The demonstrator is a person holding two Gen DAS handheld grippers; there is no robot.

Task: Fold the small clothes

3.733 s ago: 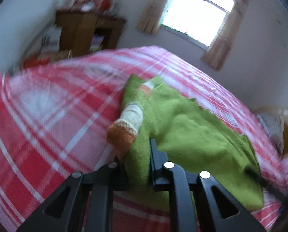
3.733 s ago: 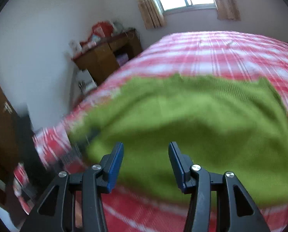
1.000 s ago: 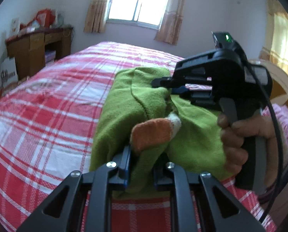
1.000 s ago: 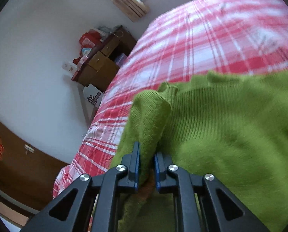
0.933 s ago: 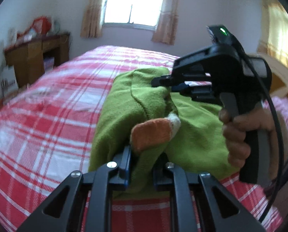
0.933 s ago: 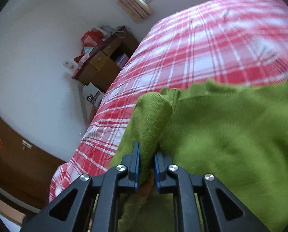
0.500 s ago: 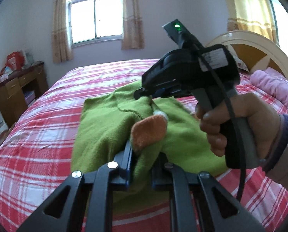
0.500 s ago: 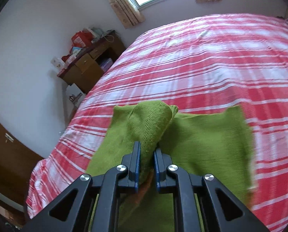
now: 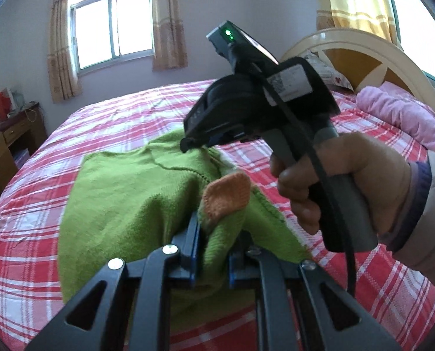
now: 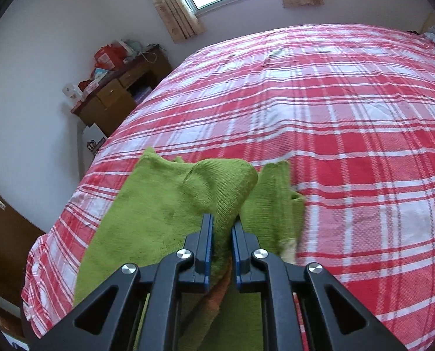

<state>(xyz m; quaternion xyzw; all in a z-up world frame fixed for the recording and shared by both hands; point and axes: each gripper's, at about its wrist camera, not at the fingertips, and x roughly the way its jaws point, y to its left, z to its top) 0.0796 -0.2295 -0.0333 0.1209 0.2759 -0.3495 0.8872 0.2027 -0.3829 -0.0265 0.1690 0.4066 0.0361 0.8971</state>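
- Since the earliest frames, both tools have closed on the garment and lifted part of it: the right hand-held gripper, which stood wide over the flat cloth, is now clamped on a raised fold, and far more of the bed has come into sight around the garment than a second ago.
- At the left edge of the left wrist view stands a wooden desk (image 9: 1, 143) with red packets on top; above it is a curtained window (image 9: 112, 26).
- Lower centre of that view: the left hand-held gripper (image 9: 211, 248) pinches a bunch of the green sweater (image 9: 124, 201), its jaws narrow with the cloth filling the gap; an orange cuff (image 9: 226, 194) pokes up just above the fingers.
- The sweater lies on the red plaid bed (image 9: 33, 234), left of centre in the frame, partly lifted at both pinched spots.
- Centre right: the right hand-held gripper (image 9: 188, 144), held by the person's right hand (image 9: 343, 181), grips the sweater's far edge.
- At the right edge, a pink blanket (image 9: 404, 117) rests before the headboard (image 9: 363, 55).
- In the right wrist view, the jaws are nearly together on a peaked green fold in the lower centre.
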